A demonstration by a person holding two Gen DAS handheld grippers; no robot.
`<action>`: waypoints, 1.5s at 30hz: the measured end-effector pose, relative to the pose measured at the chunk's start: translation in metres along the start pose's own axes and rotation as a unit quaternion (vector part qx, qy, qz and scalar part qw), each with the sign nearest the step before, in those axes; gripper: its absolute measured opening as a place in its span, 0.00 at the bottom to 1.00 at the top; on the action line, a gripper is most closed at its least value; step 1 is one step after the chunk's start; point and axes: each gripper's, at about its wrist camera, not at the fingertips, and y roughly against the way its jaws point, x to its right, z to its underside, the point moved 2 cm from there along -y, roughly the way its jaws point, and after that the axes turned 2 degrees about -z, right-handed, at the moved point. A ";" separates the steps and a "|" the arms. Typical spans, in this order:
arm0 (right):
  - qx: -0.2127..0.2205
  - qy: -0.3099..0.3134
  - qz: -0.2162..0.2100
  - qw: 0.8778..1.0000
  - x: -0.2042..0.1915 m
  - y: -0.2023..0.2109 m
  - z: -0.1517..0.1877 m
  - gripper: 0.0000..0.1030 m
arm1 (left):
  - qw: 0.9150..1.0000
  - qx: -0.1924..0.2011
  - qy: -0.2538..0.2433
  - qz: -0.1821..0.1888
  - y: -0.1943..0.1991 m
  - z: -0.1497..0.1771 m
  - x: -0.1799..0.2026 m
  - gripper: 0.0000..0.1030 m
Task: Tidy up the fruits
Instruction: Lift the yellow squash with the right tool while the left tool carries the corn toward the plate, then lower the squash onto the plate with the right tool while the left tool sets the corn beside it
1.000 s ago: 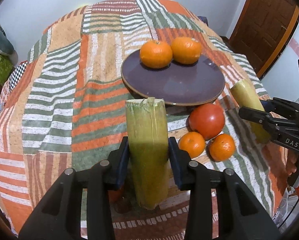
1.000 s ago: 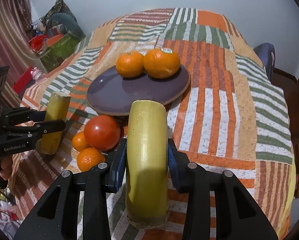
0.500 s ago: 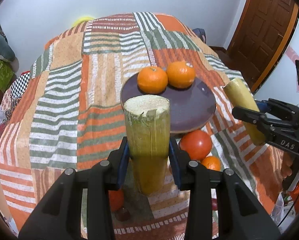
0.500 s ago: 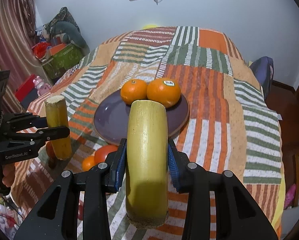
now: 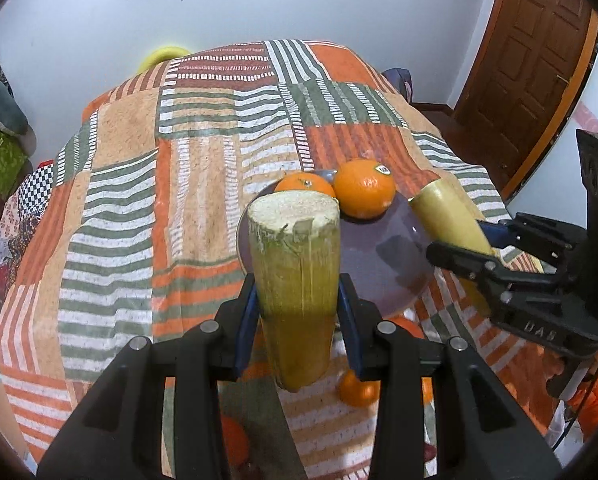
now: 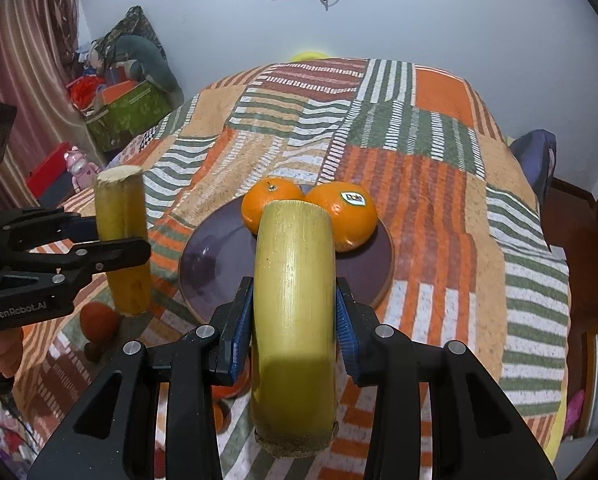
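My left gripper (image 5: 299, 312) is shut on a thick yellow-green sugarcane piece (image 5: 295, 280), held upright above the bed. My right gripper (image 6: 295, 320) is shut on a second, smoother yellow sugarcane piece (image 6: 295, 296). Each gripper shows in the other's view: the right one (image 5: 495, 252) with its cane (image 5: 447, 220), the left one (image 6: 99, 240) with its cane (image 6: 123, 236). A dark purple plate (image 5: 383, 264) (image 6: 219, 256) holds two oranges (image 5: 365, 188) (image 6: 347, 216). A small orange (image 5: 357, 390) lies below the grippers on the patchwork cover.
A tomato (image 6: 99, 322) and more small oranges (image 5: 233, 440) lie on the bed cover near the front edge. A green box (image 6: 127, 116) and soft toys stand on the left floor. A brown door (image 5: 527, 60) is at the right.
Both grippers have risen with their sugarcane pieces, well above the cover. The plate and loose fruit now sit lower and partly hidden behind the canes.
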 end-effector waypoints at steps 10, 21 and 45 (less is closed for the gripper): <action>-0.014 0.011 -0.007 1.000 -0.001 -0.026 -0.008 0.34 | 1.000 -0.013 0.020 -0.005 -0.034 -0.019 -0.013 0.36; -0.039 0.014 -0.005 0.999 0.005 -0.048 -0.011 0.34 | 0.997 -0.047 0.054 -0.008 -0.075 -0.027 -0.033 0.36; -0.068 0.031 -0.003 0.997 0.003 -0.059 -0.011 0.34 | 0.997 -0.069 -0.010 0.022 -0.069 -0.008 0.008 0.36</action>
